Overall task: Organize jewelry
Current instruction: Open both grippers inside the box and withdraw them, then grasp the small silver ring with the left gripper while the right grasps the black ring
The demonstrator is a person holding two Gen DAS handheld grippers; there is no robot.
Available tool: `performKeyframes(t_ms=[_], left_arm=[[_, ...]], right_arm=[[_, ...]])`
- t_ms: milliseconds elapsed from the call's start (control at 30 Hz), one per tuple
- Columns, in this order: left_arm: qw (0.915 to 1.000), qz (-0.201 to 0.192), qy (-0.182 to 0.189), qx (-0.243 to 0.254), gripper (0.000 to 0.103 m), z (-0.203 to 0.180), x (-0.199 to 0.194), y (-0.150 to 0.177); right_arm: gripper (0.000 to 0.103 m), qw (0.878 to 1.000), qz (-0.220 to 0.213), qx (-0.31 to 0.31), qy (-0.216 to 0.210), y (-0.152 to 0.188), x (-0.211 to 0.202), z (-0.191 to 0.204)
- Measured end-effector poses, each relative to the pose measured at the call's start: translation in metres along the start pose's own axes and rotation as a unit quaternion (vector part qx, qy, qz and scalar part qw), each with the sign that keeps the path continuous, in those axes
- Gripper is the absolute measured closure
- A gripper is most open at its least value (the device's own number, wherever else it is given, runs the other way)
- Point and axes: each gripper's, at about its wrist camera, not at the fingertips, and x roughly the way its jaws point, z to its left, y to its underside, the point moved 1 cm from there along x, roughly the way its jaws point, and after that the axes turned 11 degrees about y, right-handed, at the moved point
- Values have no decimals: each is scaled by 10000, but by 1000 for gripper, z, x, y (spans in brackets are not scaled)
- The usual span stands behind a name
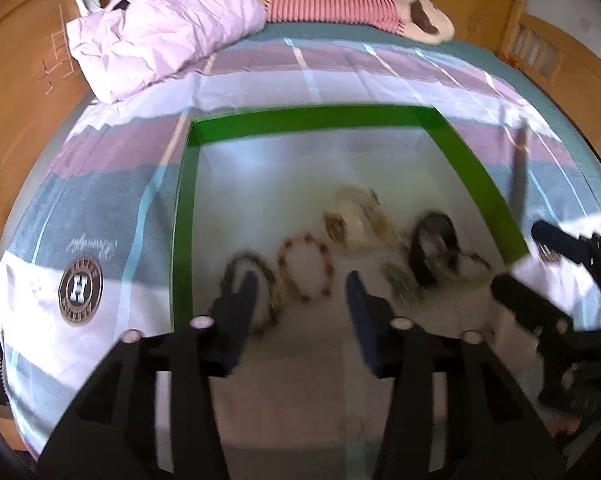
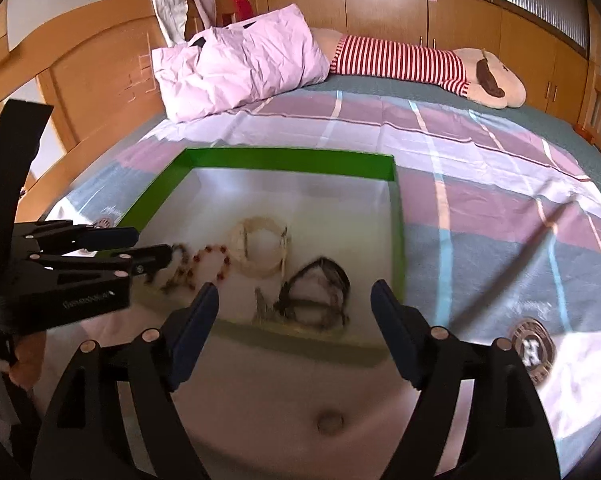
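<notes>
A shallow box with a green rim and a white floor lies on the bed. Inside lie a brown bead bracelet, a red bead bracelet, cream bangles and a dark tangle of jewelry. My left gripper is open and empty, its tips over the brown and red bracelets. My right gripper is open and empty, just in front of the dark tangle.
The box sits on a striped pink, white and teal bedsheet. A lilac pillow and a striped plush toy lie at the far end. Wooden bed rails stand at left.
</notes>
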Motion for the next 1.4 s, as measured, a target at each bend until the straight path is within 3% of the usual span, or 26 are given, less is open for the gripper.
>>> performKeyframes(t_ms=[67,233,333,467,567,600,733,867,1033,1400], left_arm=[[9996,201,106,155,68,-9,-9,18],[9955,839,348,265,68,-24,2,62],[9917,1200,262,377,69,-31,19,81],[9897,1352,261,388,69,-32,30,85],[9882,1487,234,296,75,-27,39,89],[9881,1497,212,278,77,-26,41,90],[9890,1447,193,254,82,-25,40,89],[9891,1434,180,274,82,-24,39,89],[9911,1300,121,242,82,-23,34,85],[9955,894,97,283,82,-21,13,78]], right_arm=[[25,9995,249,-195,53,10,-2,-1],[47,9922,1161,-414,188,44,33,4],[47,9877,1380,-637,375,53,47,14],[47,9846,1500,-766,464,60,53,18],[47,9824,1627,-768,500,63,60,17],[47,9823,1646,-748,486,64,61,16],[72,9829,1661,-737,316,63,61,18],[81,9833,1650,-724,262,64,61,19],[83,9855,1561,-632,215,59,57,15],[83,9945,935,-470,-85,44,28,15]])
